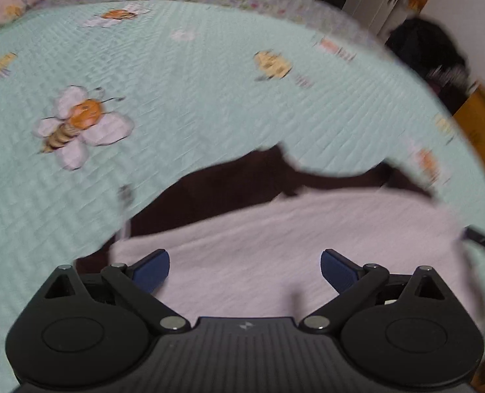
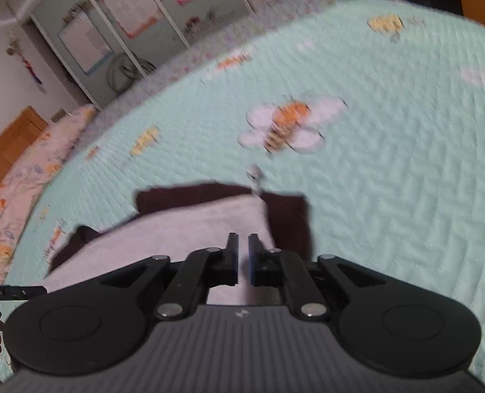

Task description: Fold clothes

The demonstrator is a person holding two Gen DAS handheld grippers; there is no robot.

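So the garment [image 1: 275, 255], white on top with a dark layer under it, lies flat on the bed's mint bee quilt [image 1: 177, 98], probably spread for a clean fold. Left hand-held gripper [image 1: 245, 270] has jaws wide apart over it, gripping nothing. Right hand-held gripper [image 2: 243, 255] is nearly together, nothing visibly pinched. Count: one garment, two grippers.

The right gripper [image 2: 243, 255] hangs over a white garment [image 2: 190, 229] lying on a dark garment [image 2: 288, 219] — its jaws nearly together, a thin gap between them, nothing in it. Both garments rest on a mint quilt [image 2: 406, 180] with a bee print [image 2: 285, 127]; white shelves [image 2: 111, 32] stand behind.
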